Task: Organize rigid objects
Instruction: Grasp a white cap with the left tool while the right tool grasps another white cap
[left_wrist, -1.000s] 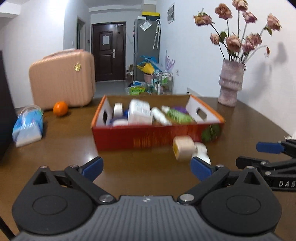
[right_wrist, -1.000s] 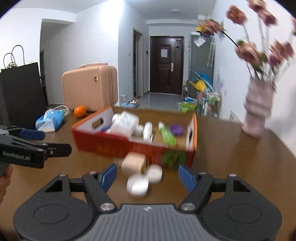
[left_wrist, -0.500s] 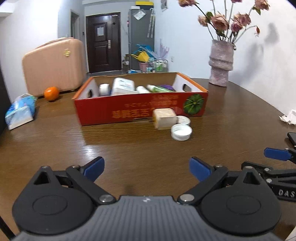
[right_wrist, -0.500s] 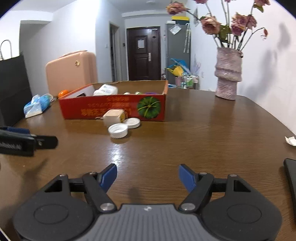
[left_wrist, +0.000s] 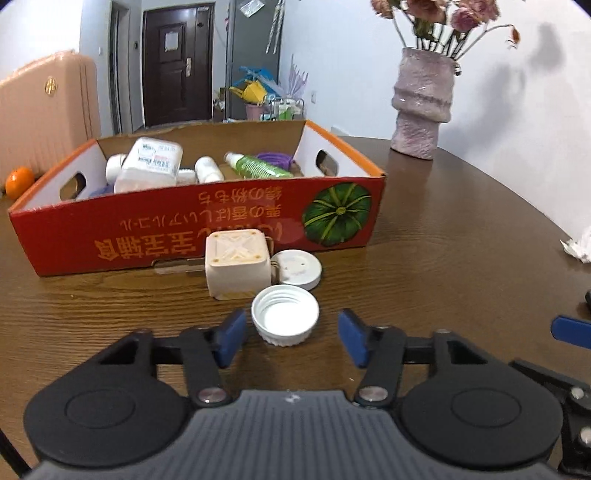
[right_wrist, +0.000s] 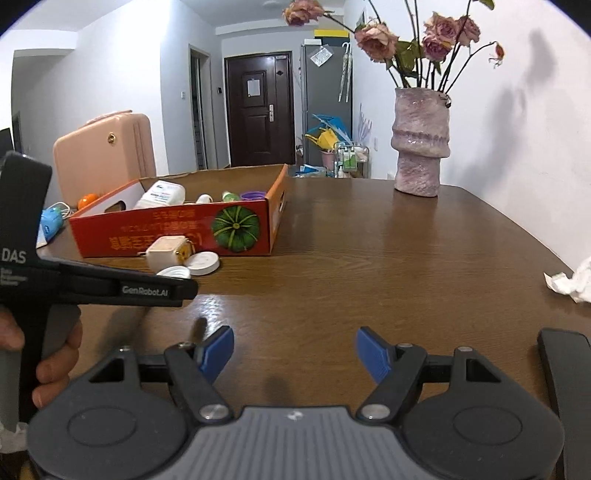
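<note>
Bottles (left_wrist: 149, 165) fill red box (left_wrist: 192, 225) (cap (left_wrist: 284, 320) outside); left tool (left_wrist: 291, 338) gapes.

The left gripper (right_wrist: 173, 275), seen from the right wrist camera, carries "GenRobot.AI" in pale letters along its finger arm, and "DAS" in larger letters on its body to the left of that, with smaller lines beneath too fine to read. The red cardboard box (left_wrist: 192, 225) bears orange East Asian characters printed upside down, left of its green pumpkin picture (left_wrist: 337, 214). The white bottle (left_wrist: 149, 164) in the box has a label, unreadable.
</note>
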